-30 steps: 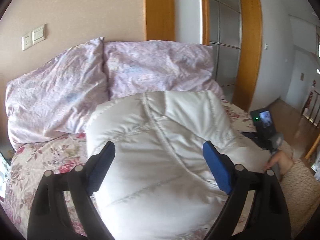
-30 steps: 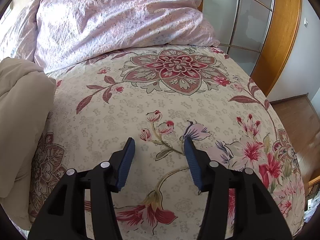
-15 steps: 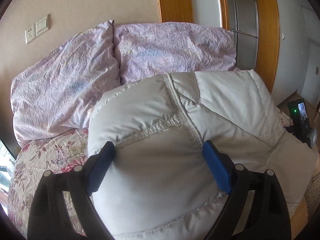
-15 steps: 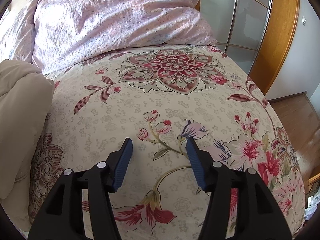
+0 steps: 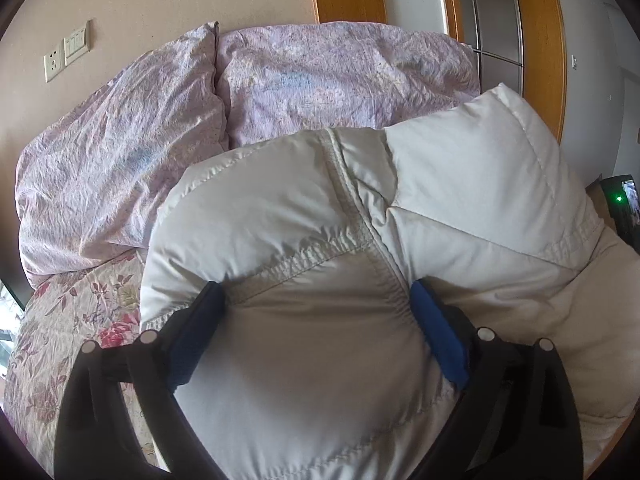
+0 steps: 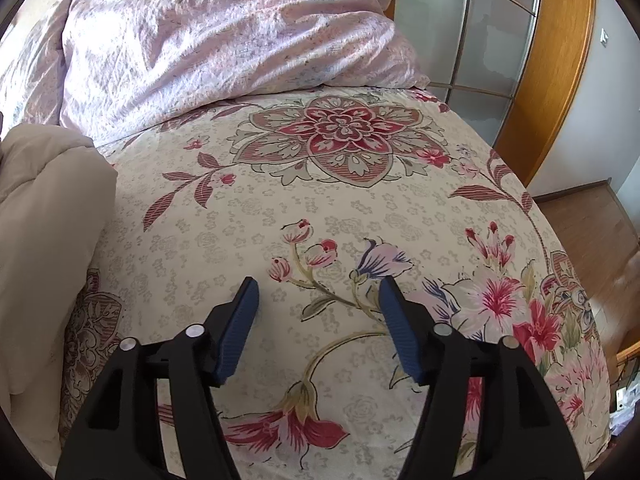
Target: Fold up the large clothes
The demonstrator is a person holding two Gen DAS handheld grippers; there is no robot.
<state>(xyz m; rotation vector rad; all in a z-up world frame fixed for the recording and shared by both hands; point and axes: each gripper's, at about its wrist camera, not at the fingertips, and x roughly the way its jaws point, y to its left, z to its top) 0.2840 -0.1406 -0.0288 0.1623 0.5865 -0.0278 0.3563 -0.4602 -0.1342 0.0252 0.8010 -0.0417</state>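
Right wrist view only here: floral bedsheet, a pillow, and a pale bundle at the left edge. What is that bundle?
Observer: A white quilted puffer jacket, heaped on the bed in front of two lilac pillows.
Operator: Is the left gripper on it?
Observer: The left gripper stands open, with a puffed panel of the jacket bulging between its fingers.
Operator: Anything past the jacket?
Observer: A dark device with a green light shows at the right edge of the left wrist view.
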